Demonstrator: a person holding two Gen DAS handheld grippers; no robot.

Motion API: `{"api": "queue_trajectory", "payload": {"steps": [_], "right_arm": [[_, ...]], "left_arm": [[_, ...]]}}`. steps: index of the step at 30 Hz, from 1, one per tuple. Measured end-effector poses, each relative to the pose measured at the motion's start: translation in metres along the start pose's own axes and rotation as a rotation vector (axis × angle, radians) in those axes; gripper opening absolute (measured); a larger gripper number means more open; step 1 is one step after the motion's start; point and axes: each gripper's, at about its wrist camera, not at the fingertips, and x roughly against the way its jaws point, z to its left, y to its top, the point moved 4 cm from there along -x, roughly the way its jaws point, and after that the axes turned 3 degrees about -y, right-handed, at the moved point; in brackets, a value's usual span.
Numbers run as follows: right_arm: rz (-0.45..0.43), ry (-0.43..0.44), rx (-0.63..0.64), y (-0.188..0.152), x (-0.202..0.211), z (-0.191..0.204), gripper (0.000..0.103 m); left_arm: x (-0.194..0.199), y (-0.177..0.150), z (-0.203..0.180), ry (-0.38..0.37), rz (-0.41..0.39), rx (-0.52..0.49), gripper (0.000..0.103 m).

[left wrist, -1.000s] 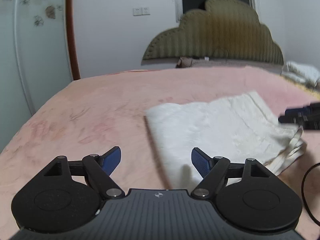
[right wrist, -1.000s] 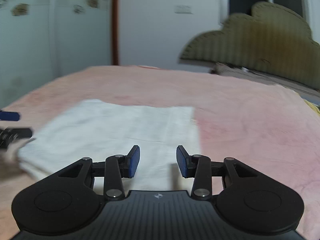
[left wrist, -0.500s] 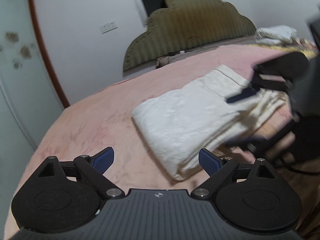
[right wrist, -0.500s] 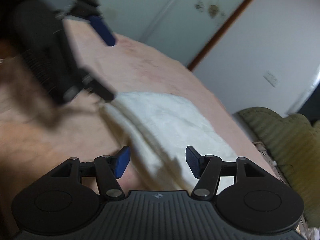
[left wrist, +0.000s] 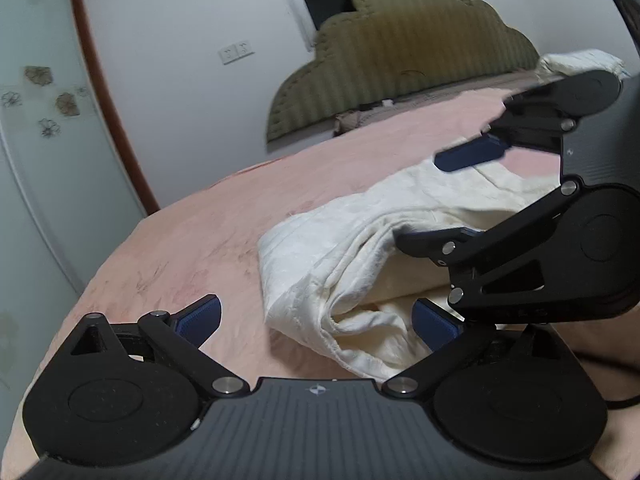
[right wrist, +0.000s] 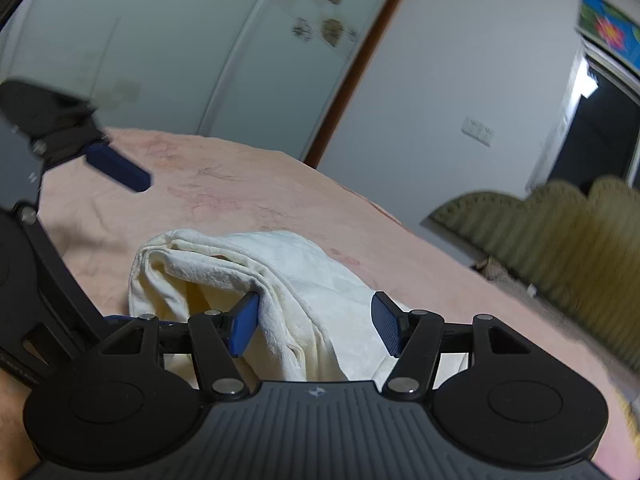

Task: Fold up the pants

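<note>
Our left gripper (left wrist: 316,322) is opening wide, nothing clamped, the near end of the pants (left wrist: 340,264) between its pads. Our right gripper (right wrist: 316,326) stands released astride the folded pants, bunched near the bed's (left wrist: 208,220) front edge.

A home bedroom.
A bed under a pink blanket (left wrist: 224,216) fills the frame's middle; an olive scalloped headboard (left wrist: 404,48) stands at upper right, and flower-patterned wardrobe doors (left wrist: 36,112) at left.

No readable text, label, brand or number shows in either wrist view.
</note>
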Motion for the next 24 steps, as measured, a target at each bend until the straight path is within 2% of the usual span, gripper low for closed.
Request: {"api": "queue_trajectory", "payload": {"steps": [4,8,9,10,12,17,20,24], "right_arm": [[0.007,0.016,-0.077,0.000,-0.002,-0.010,0.061],[0.030,0.052,-0.131,-0.002,-0.008,-0.017,0.061],[0.034,0.078,-0.170,0.000,-0.009,-0.021,0.066],[0.036,0.096,-0.206,0.000,-0.010,-0.025,0.067],[0.049,0.104,-0.234,0.000,-0.011,-0.029,0.067],[0.040,0.094,-0.237,-0.001,-0.009,-0.025,0.068],[0.039,0.091,-0.228,-0.003,-0.006,-0.022,0.068],[0.039,0.111,-0.185,-0.003,-0.001,-0.014,0.072]], "left_arm": [[0.002,0.005,-0.001,0.050,-0.023,-0.004,0.103],[-0.004,0.008,0.002,0.060,0.022,0.000,0.102],[-0.006,0.008,0.002,0.071,0.032,-0.005,0.102],[-0.007,0.009,0.003,0.076,0.042,-0.001,0.102],[-0.010,0.013,0.005,0.068,0.065,0.047,0.102],[-0.018,0.010,0.015,0.063,0.178,0.166,0.103],[-0.013,-0.001,0.035,0.095,0.254,0.266,0.101],[-0.002,-0.026,0.064,0.006,0.330,0.432,0.100]]}}
